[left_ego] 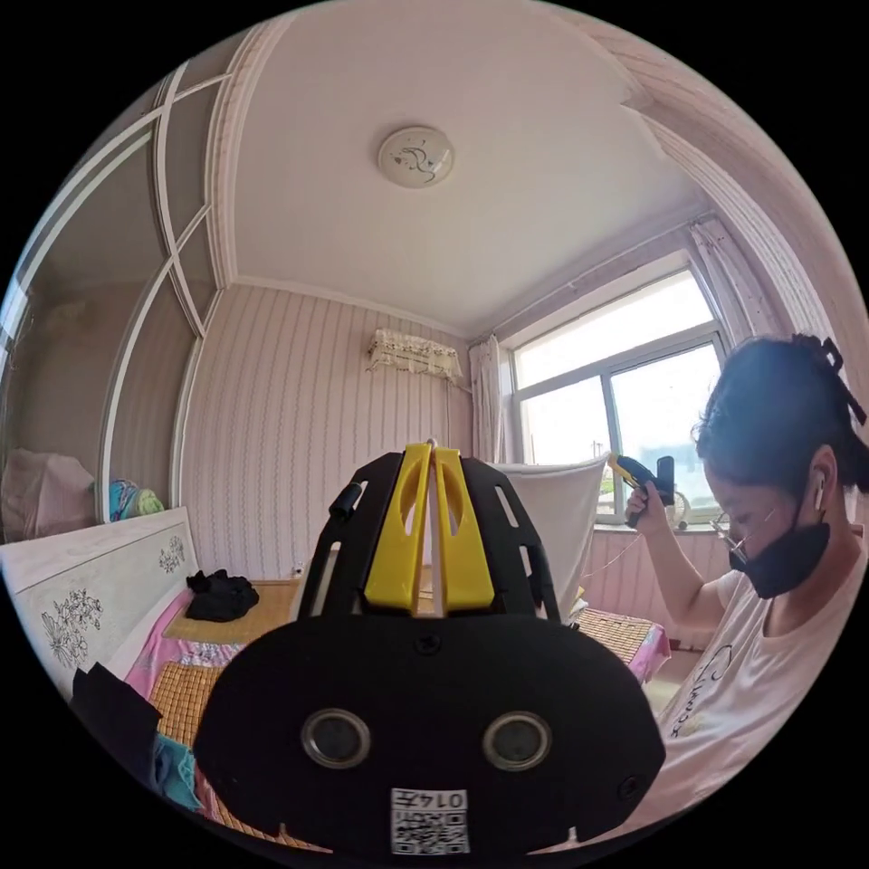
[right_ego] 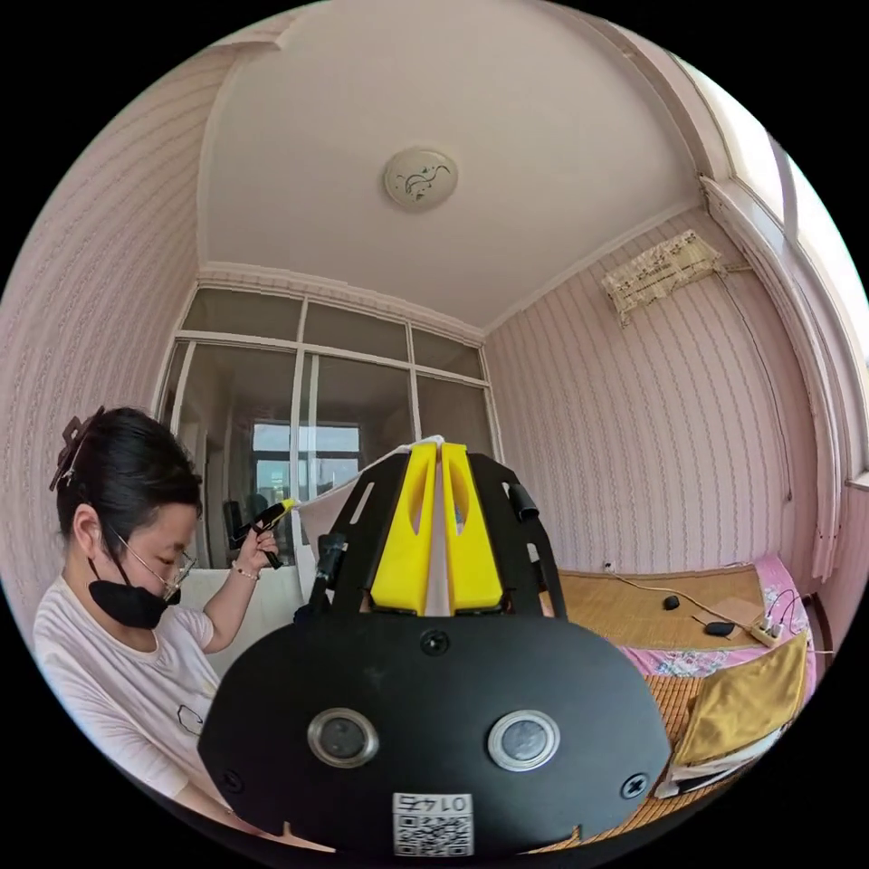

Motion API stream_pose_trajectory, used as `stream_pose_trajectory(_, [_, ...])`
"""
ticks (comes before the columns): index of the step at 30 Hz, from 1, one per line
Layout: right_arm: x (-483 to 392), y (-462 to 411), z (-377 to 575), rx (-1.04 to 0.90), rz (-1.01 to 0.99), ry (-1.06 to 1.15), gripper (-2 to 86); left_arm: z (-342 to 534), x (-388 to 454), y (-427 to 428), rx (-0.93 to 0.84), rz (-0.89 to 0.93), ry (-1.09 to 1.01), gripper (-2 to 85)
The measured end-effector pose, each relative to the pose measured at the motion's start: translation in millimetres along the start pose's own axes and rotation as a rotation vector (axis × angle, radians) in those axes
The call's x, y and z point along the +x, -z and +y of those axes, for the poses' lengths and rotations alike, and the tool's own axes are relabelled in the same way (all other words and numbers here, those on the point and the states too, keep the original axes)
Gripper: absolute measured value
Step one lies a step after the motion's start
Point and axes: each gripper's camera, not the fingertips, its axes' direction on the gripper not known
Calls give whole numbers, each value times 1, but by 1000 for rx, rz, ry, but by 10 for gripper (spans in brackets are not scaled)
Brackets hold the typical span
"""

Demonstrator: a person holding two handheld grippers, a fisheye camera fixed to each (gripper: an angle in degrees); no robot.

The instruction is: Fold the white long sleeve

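While the left gripper view looks toward a bright window (left_ego: 625, 398) at three o'clock and a black garment (left_ego: 220, 595) on the woven mat of the bed (left_ego: 186, 692) at eight o'clock, the right gripper view faces glass partition panels (right_ego: 299, 425) at nine o'clock and a mustard-yellow cushion (right_ego: 747, 701) at four o'clock. The white long sleeve garment (left_ego: 557, 516) hangs stretched in the air between both tools. The left gripper (left_ego: 433, 453) has its yellow jaws drawn nearly together, a thin edge of white cloth pinched between them. The right gripper (right_ego: 441, 450) likewise has its jaws narrowed onto a white cloth edge.
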Motion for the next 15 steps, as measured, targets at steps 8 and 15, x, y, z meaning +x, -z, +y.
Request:
stream_pose_trajectory(8, [-37, -42, -84, -4, 70, 204, -1, -52, -27, 16, 102, -42, -33, -10])
stream_pose_trajectory(15, [131, -245, 14, -715, 456, -47, -3, 40, -137, -135, -425, -137, 291, -10])
